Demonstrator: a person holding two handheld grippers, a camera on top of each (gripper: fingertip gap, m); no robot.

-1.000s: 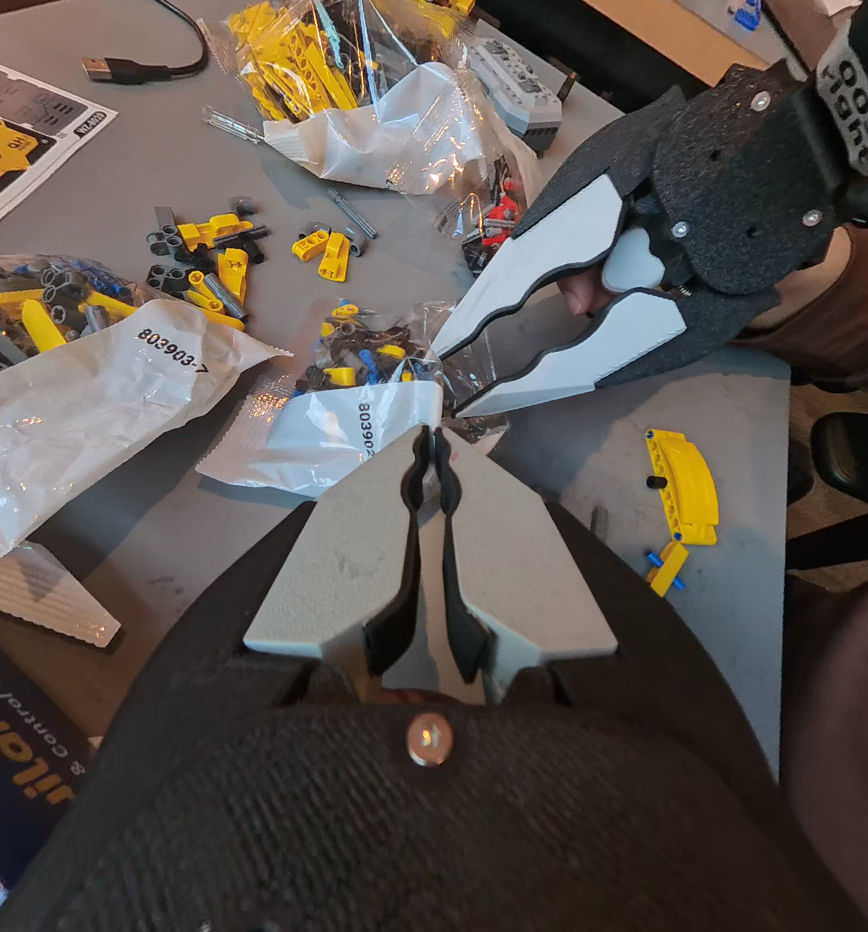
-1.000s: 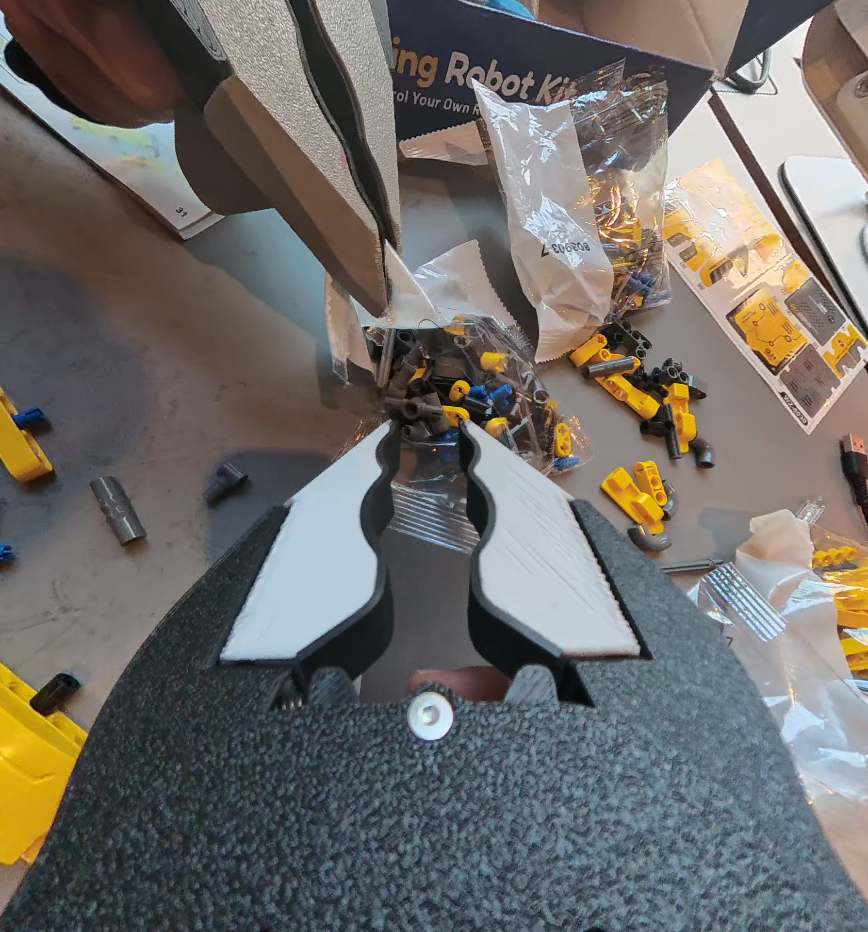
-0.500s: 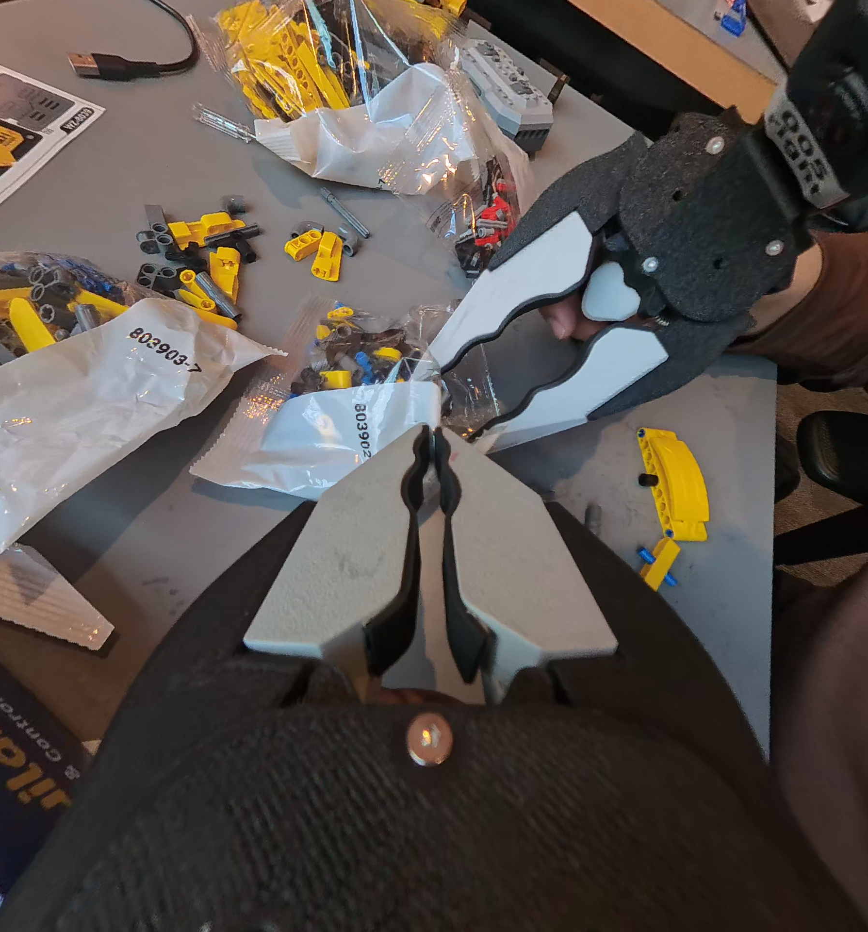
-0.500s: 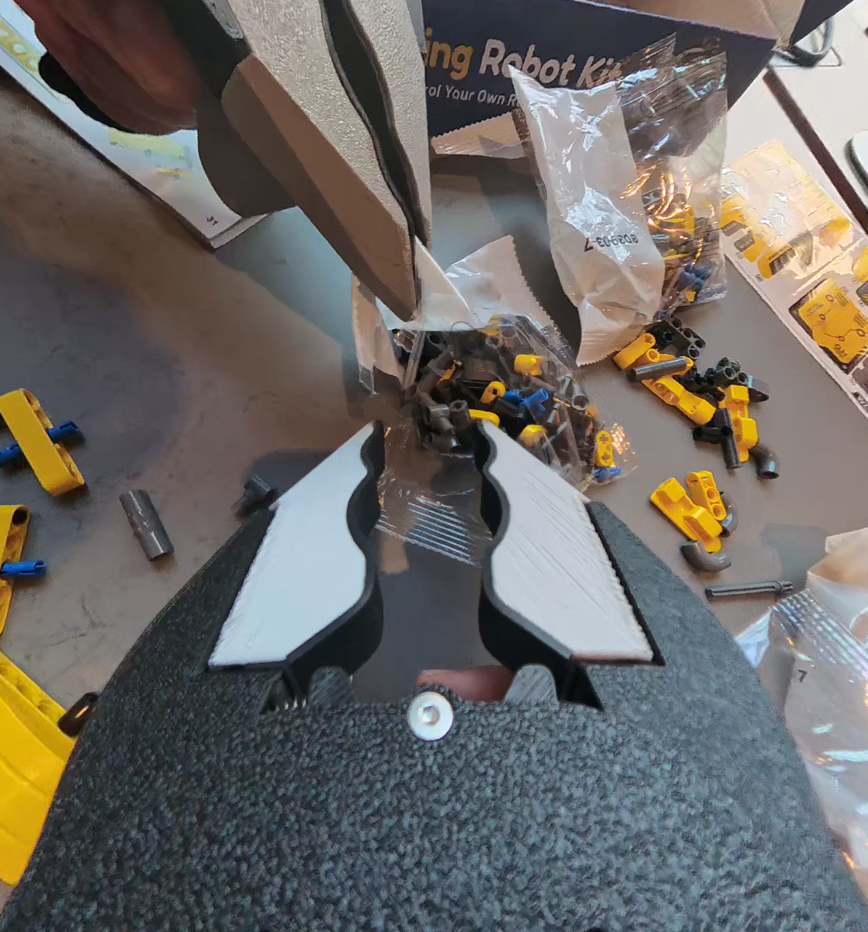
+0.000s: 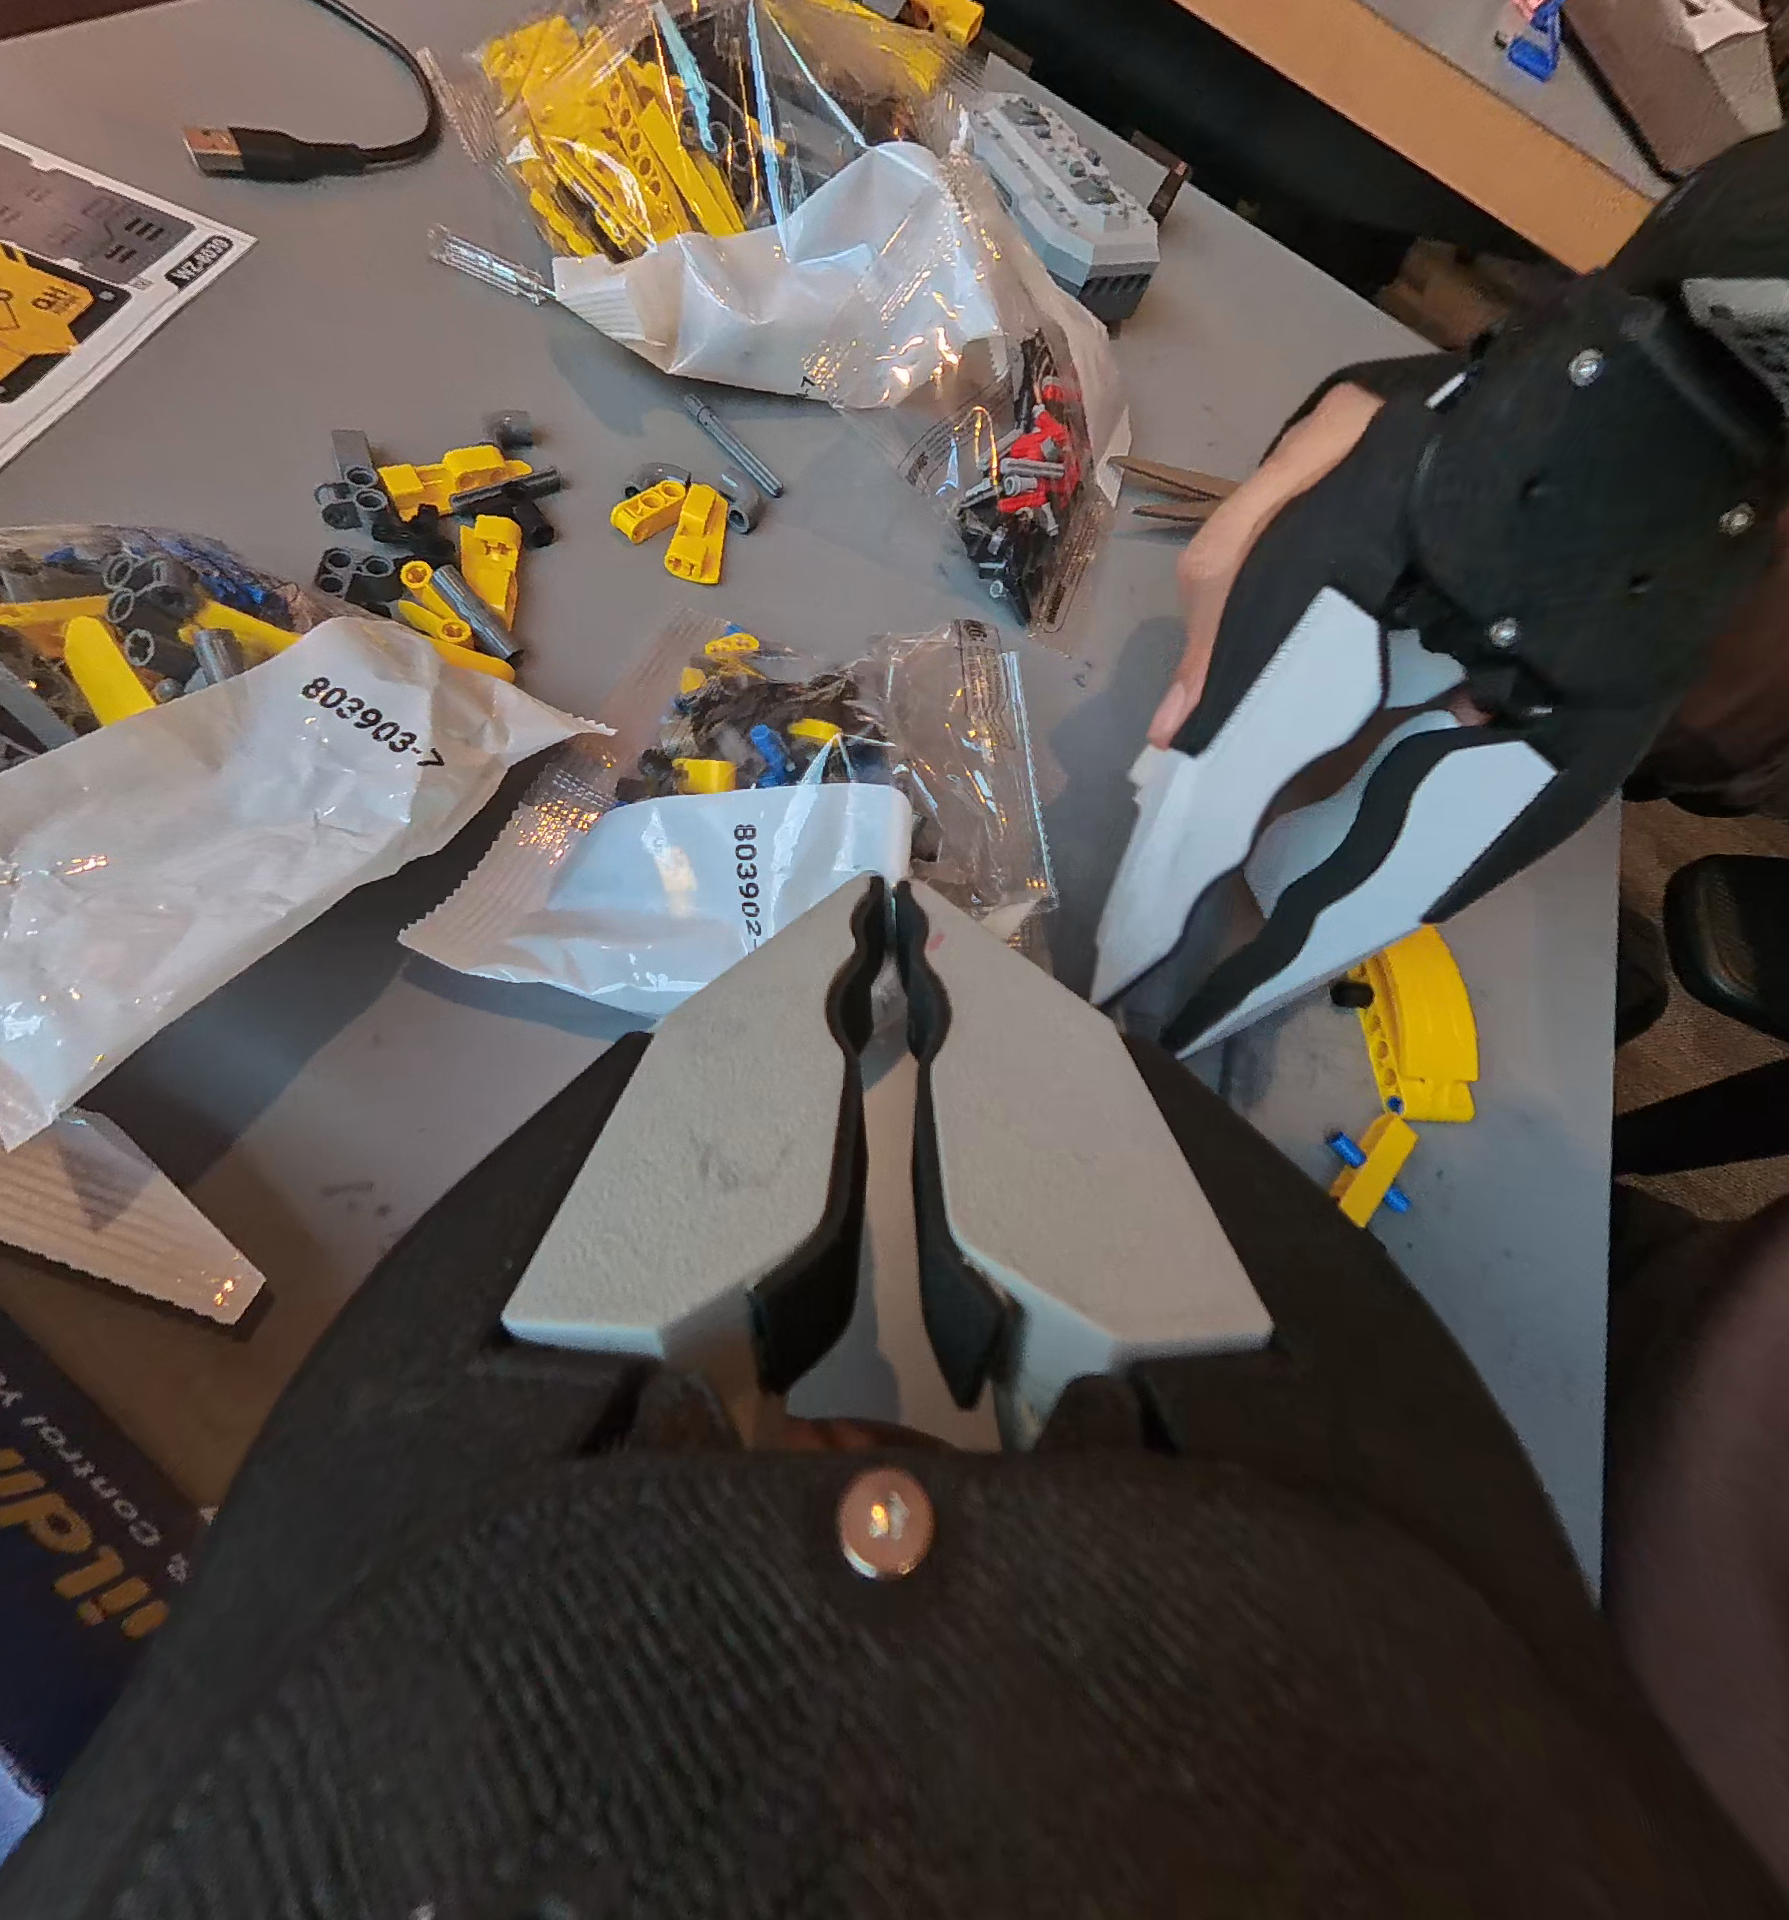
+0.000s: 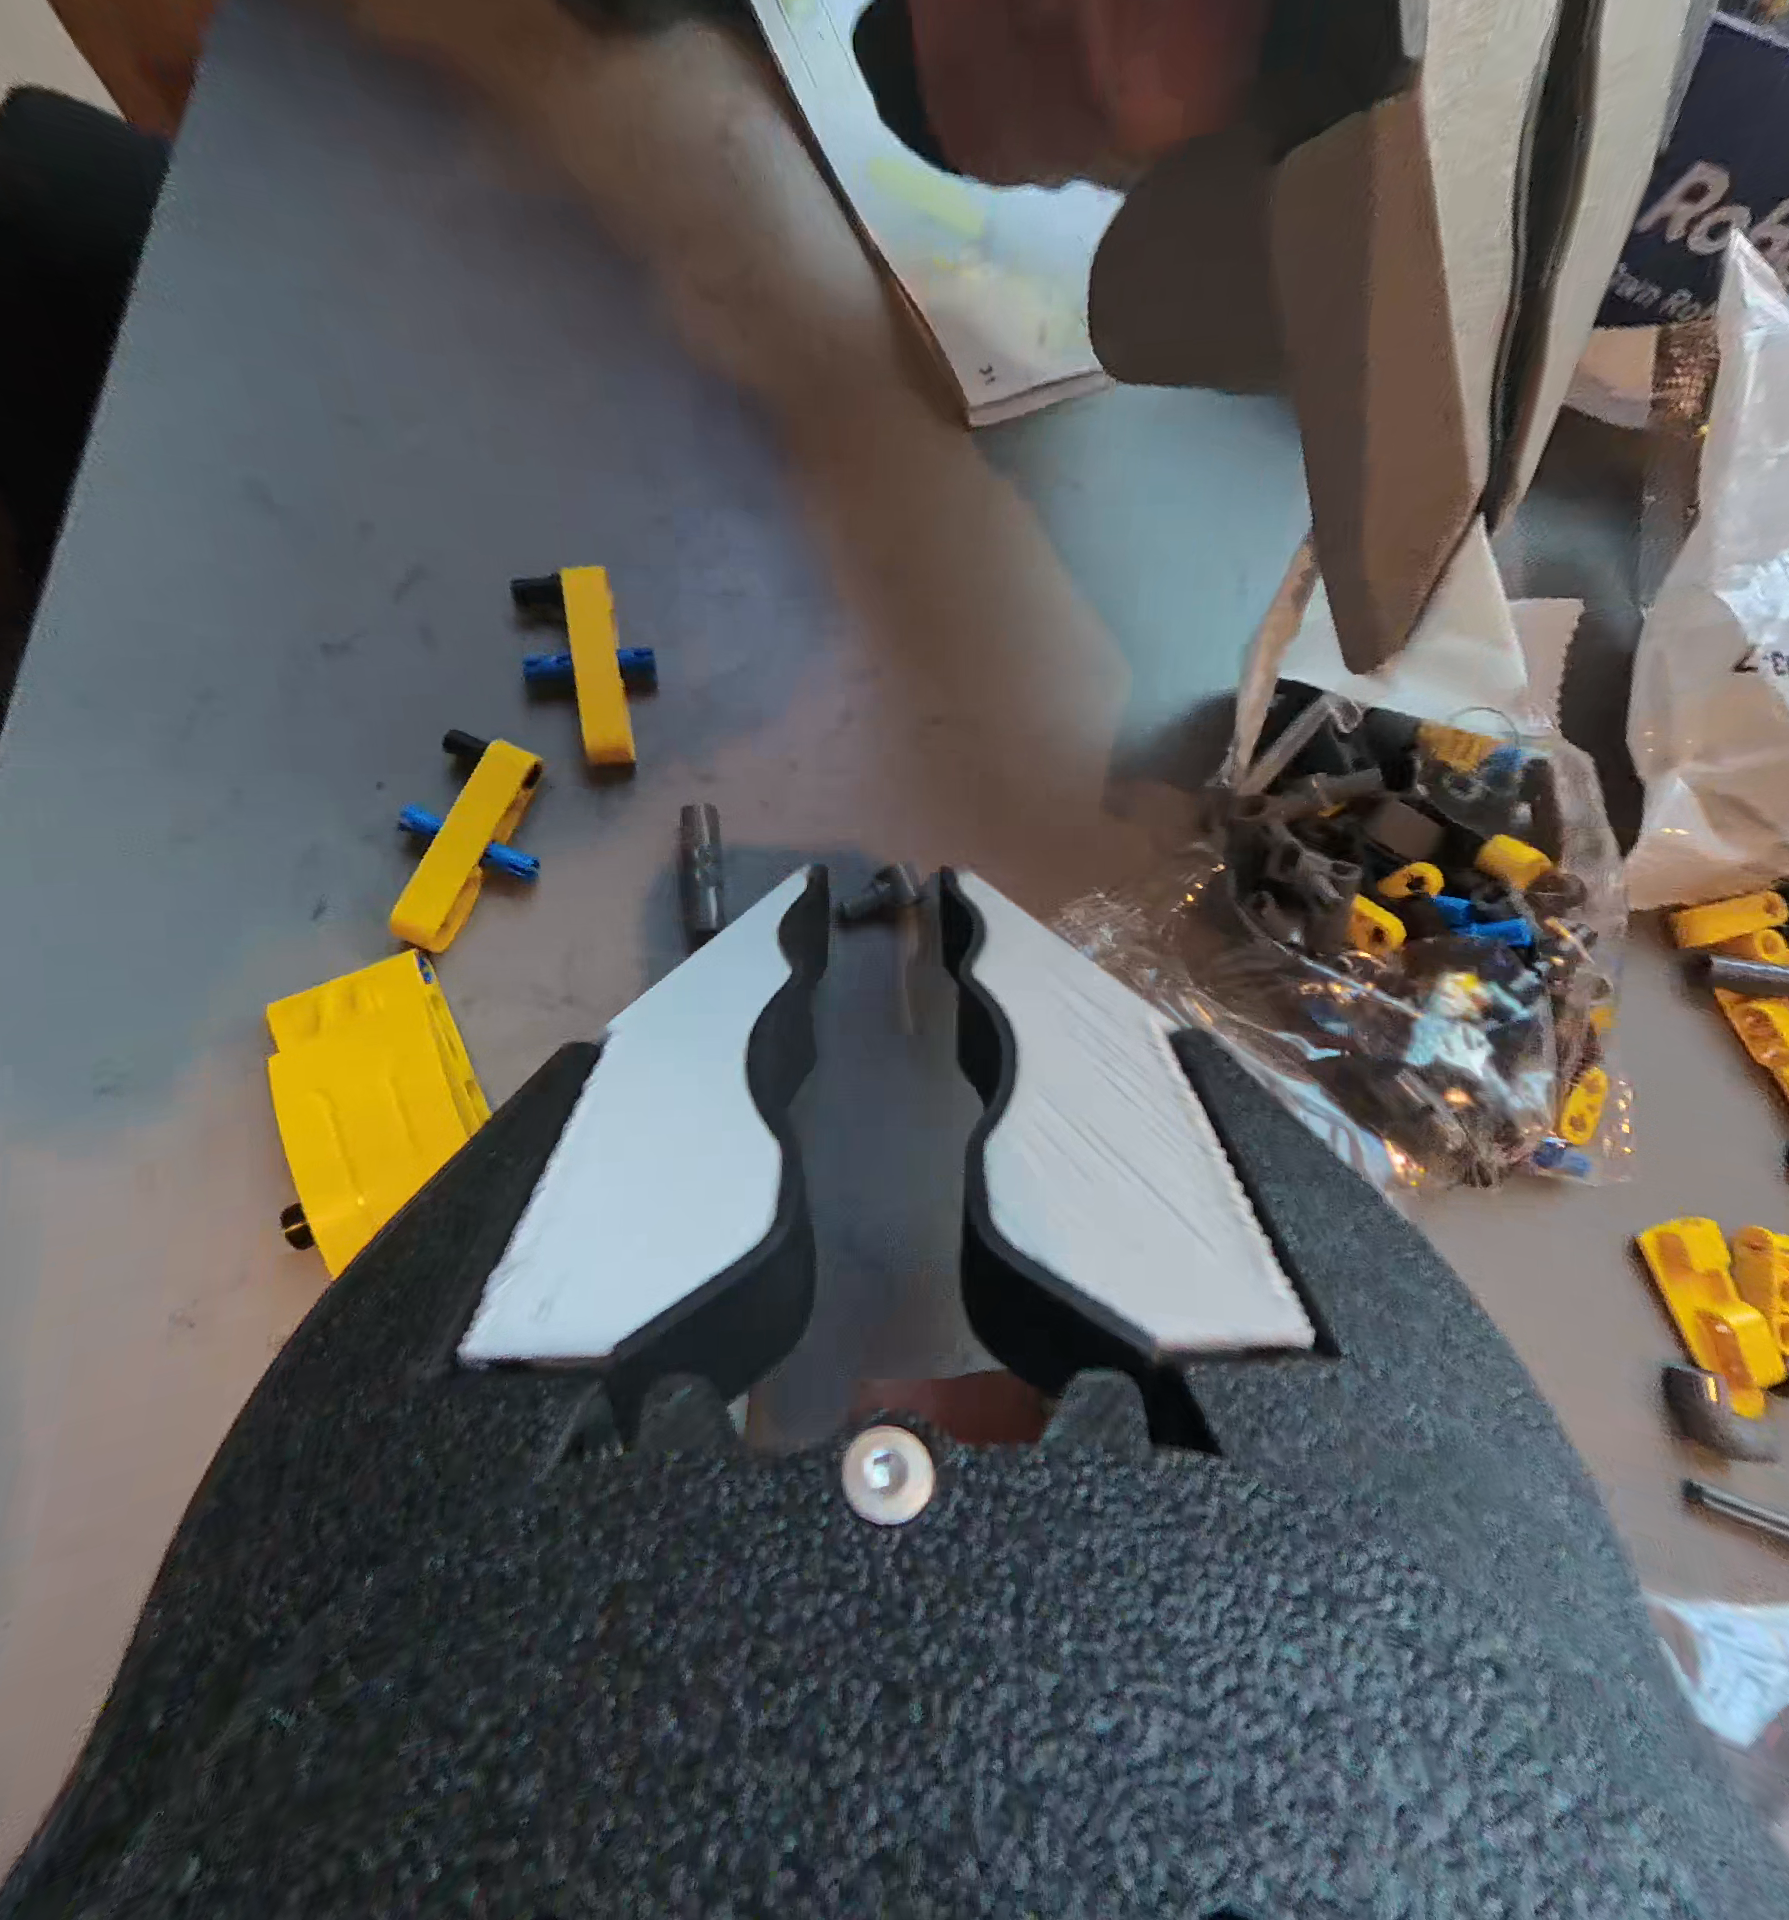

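My left gripper [image 5: 888, 896] is shut on the white edge of a small clear bag [image 5: 703, 862] of dark, yellow and blue building pieces, which rests on the grey table [image 5: 246, 416]. In the right wrist view it [image 6: 1451, 582] pinches the bag [image 6: 1389, 935] from above. My right gripper [image 6: 882, 883] is open and empty, low over the table, with its tips either side of a small dark connector piece [image 6: 874, 894]. A dark grey tube [image 6: 701, 868] lies just left of it. In the left wrist view the right gripper [image 5: 1139, 1023] points down beside the bag.
Two yellow beams with blue pins [image 6: 594, 665] [image 6: 469, 842] and a yellow curved panel [image 6: 360, 1091] lie near the table's edge. Larger bags [image 5: 142, 831] [image 5: 765, 208], loose pieces [image 5: 443, 540], an instruction sheet [image 5: 38, 291], a USB cable [image 5: 277, 156] and a dark box [image 5: 28, 1538] surround the left gripper. The left gripper's tips are roughly 9 cm from the right gripper's.
My right gripper has drawn away from the bag's clear end and swung over to the loose dark piece beside it, still open. My left gripper keeps its hold on the bag.
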